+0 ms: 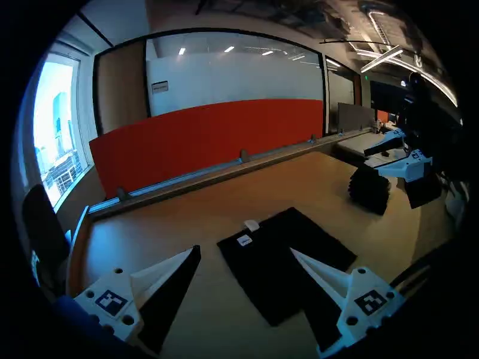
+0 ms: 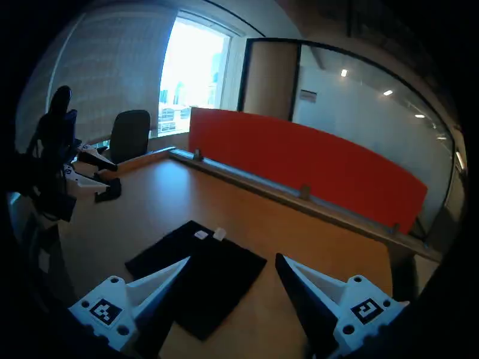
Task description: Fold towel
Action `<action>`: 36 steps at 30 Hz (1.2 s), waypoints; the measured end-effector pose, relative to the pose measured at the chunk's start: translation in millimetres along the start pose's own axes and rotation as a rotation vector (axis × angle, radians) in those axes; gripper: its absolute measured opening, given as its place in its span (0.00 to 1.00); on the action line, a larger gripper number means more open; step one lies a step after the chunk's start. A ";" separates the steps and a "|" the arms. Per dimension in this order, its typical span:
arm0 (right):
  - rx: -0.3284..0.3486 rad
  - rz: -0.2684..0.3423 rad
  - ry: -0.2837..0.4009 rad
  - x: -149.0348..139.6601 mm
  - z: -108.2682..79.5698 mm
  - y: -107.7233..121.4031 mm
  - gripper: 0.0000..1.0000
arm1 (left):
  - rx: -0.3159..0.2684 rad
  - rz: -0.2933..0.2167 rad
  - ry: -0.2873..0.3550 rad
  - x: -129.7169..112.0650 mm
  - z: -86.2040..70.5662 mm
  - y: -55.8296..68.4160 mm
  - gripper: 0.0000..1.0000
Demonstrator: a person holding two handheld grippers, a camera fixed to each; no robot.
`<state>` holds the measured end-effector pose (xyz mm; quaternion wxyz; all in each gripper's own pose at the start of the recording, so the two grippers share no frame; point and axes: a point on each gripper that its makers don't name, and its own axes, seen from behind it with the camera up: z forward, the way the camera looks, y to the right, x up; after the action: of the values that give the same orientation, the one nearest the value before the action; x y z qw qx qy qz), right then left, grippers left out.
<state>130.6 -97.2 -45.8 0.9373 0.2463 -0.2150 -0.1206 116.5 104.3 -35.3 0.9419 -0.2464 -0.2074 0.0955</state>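
A black towel (image 1: 281, 266) lies flat on the wooden table (image 1: 179, 215), folded into a rectangle, with a small white label (image 1: 244, 240) at its far edge. My left gripper (image 1: 244, 251) hovers over the towel's near part, open, with nothing between its fingers. My right gripper (image 1: 370, 164) hangs above the table to the right, apart from the towel. In the right gripper view the towel (image 2: 203, 272) lies below my open right gripper (image 2: 232, 258), label (image 2: 201, 235) on its far side. The left gripper (image 2: 114, 178) stands off at the left edge, open.
A red divider panel (image 1: 209, 137) runs along the table's far edge, on a metal rail. A dark office chair (image 2: 129, 134) stands by the window (image 2: 191, 78) at the table's end. Bare wood surrounds the towel on all sides.
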 end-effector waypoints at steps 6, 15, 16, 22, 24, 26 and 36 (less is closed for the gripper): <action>0.018 0.010 -0.043 -30.9 11.4 -7.4 1.00 | -0.028 0.013 -0.028 -24.4 14.4 11.8 1.00; 0.038 0.026 -0.084 -67.8 26.2 -18.1 1.00 | -0.054 0.009 -0.091 -68.1 35.2 22.0 1.00; 0.040 0.023 -0.090 -71.7 27.7 -19.5 1.00 | -0.056 0.009 -0.096 -72.2 36.7 22.8 1.00; 0.053 0.013 -0.120 -95.1 36.0 -28.2 1.00 | -0.069 0.014 -0.124 -95.2 45.6 27.6 0.99; 0.057 0.014 -0.131 -102.9 38.5 -30.7 1.00 | -0.073 0.020 -0.134 -102.7 48.3 29.0 1.00; 0.061 0.017 -0.142 -110.0 40.9 -32.8 1.00 | -0.078 0.026 -0.147 -110.2 50.8 30.2 0.99; 0.095 0.007 -0.231 -156.5 50.6 -46.3 1.00 | -0.134 0.044 -0.229 -152.8 60.9 44.7 0.99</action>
<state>-35.8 -105.3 -83.6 0.8941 0.2740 -0.3277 -0.1347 -50.5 125.6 -62.1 0.8911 -0.3008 -0.3141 0.1294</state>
